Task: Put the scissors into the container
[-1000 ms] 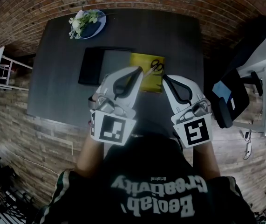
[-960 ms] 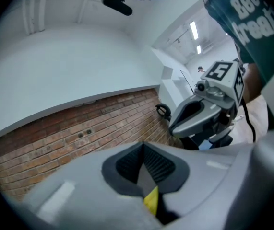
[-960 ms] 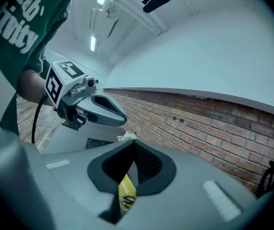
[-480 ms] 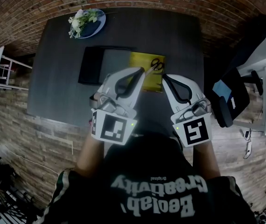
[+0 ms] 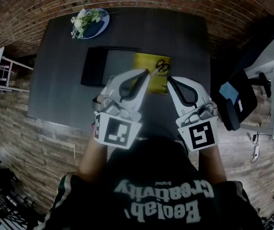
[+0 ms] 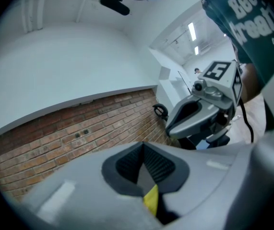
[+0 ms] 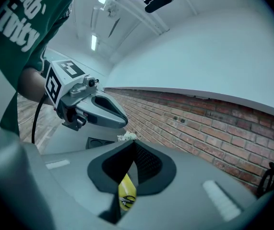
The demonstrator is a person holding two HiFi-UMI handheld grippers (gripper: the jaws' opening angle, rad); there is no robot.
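Over the last 1 second almost nothing shifts. The left gripper (image 5: 145, 74) and right gripper (image 5: 170, 79) hang where they were, so the task stands no nearer its end. Both are clenched on nothing, their tips meeting. The black-handled scissors (image 5: 161, 66) lie on a yellow sheet (image 5: 151, 83), just beside the black rectangular container (image 5: 92, 68) and outside it. The head view alone shows that layout. The right gripper view catches only a scissor loop (image 7: 124, 201) on yellow below its pads.
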